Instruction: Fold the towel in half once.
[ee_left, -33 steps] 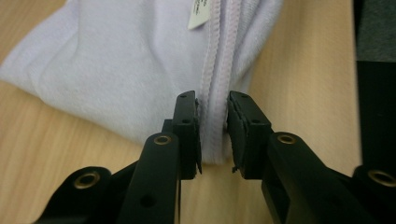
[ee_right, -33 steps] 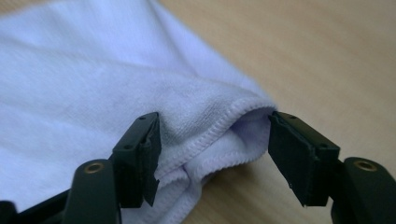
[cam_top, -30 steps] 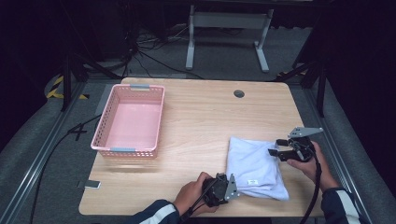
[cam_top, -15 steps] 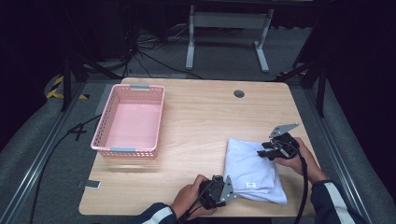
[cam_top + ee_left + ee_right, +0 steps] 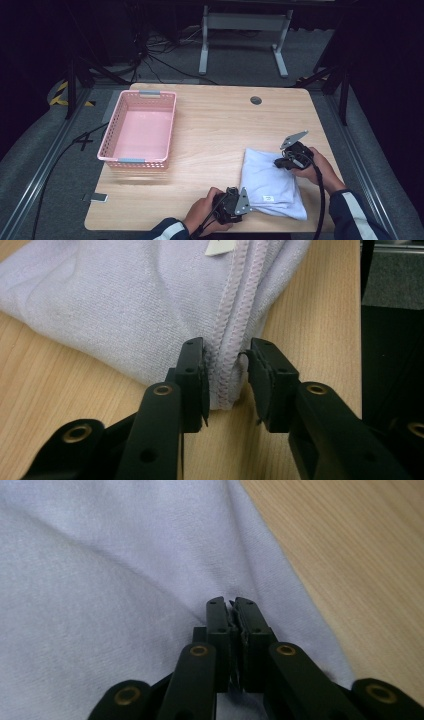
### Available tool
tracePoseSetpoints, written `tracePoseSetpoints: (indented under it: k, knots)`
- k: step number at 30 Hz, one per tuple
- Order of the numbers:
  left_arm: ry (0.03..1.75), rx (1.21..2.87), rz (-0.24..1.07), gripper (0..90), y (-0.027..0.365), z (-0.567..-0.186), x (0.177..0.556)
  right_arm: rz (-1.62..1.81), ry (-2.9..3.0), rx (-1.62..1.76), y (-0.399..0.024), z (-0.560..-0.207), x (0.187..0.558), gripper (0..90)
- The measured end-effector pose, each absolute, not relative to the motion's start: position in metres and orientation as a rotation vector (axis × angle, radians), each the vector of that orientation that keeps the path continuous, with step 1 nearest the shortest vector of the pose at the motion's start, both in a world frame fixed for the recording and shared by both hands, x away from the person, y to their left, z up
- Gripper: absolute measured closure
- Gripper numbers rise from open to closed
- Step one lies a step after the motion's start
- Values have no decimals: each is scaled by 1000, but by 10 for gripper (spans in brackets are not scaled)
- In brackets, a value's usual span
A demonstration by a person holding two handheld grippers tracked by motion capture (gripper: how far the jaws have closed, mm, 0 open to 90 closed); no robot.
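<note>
Risk of a lopsided lift: right gripper (image 5: 232,602) just pinched shut on a thin pucker of the folded garment (image 5: 270,181) directly under it, left gripper (image 5: 227,377) loosening astride the hem, counter (image 5: 215,125) beneath.

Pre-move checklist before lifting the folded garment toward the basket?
1. Right gripper pinched on the folded garment: ok, jaws have just been closing and meet on a fold of cloth.
2. Left gripper clamped: not ok, stitched hem sits between the jaws, a gap shows beside one pad.
3. Garment folded flat: ok.
4. Pink basket ready to receive: ok, nothing inside.
5. Wooden table path from garment to basket: ok.
</note>
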State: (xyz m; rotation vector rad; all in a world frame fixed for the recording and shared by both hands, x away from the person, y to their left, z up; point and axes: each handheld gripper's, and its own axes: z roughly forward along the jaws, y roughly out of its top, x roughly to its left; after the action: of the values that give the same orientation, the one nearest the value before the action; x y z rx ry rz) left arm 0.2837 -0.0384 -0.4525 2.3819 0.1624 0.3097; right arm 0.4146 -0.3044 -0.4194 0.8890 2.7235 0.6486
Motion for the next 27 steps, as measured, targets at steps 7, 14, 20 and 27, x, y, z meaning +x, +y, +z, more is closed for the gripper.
tracePoseSetpoints:
  k: [7,14,20,27]
  knots:
    - [203,2357,273,649,-37,-453,285,753,2585,852,-300,-397,417,880]
    - [321,2315,257,287,-35,-457,288,731,2484,953,-315,-416,418,579]
    - [430,2265,192,191,-27,-459,301,1009,2356,1061,-348,-397,393,330]
    - [436,2314,138,171,-39,-473,308,967,2426,1251,-358,-432,400,159]
